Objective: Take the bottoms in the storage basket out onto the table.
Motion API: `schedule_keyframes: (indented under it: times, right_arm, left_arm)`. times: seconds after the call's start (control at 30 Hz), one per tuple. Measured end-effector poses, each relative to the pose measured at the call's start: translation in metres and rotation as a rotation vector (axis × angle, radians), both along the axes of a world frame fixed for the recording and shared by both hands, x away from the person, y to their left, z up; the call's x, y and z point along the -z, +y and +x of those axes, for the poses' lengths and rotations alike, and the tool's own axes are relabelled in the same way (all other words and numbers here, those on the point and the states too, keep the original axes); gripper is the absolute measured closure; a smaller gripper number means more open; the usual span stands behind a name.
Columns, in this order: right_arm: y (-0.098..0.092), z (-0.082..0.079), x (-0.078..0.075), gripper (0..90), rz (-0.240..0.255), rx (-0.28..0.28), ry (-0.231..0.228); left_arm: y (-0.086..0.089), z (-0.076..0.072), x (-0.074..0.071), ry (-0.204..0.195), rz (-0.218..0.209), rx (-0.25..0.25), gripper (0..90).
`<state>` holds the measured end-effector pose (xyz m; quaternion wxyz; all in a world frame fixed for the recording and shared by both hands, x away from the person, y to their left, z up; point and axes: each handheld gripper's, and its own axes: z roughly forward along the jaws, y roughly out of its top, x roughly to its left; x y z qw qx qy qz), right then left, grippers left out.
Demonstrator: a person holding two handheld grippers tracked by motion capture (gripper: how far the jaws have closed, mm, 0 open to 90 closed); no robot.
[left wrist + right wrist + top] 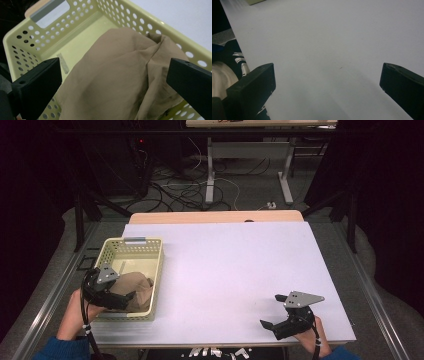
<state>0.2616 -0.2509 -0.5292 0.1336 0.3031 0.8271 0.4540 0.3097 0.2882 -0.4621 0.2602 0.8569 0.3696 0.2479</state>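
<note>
Two tools, both agape: left tool point(116, 296) over cloth point(120, 75) in basket point(114, 248); right tool point(277, 311) above bare counter point(235, 265).

A dim room: grey floor point(250, 190) strewn with black cables point(175, 190), white-legged desk point(250, 150) behind.

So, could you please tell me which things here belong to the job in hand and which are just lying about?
In the job:
- crumpled brown cloth
- pale yellow perforated plastic basket
- left gripper, open over the cloth

Lying about:
- white table
- right gripper, open, idle
- floor cables
</note>
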Motion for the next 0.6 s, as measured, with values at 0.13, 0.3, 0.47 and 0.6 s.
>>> schedule_keyframes:
  times: [0.13,0.3,0.47,0.6]
  right_arm:
    - [0.000,0.000,0.000,0.1,0.002,0.000,-0.001]
    - [0.000,0.000,0.000,0.1,0.008,0.001,-0.005]
    - [0.000,0.000,0.000,0.1,0.007,0.000,-0.005]
    - [0.000,0.000,0.000,0.1,0.007,0.000,-0.004]
  left_arm:
    - [0.003,0.001,0.002,0.023,0.009,-0.011,0.0]
    - [0.006,0.005,0.008,0.079,0.002,-0.012,0.0]
    - [0.008,0.008,0.013,0.132,0.025,-0.026,0.0]
    - [0.008,0.011,0.018,0.165,0.028,-0.033,0.0]
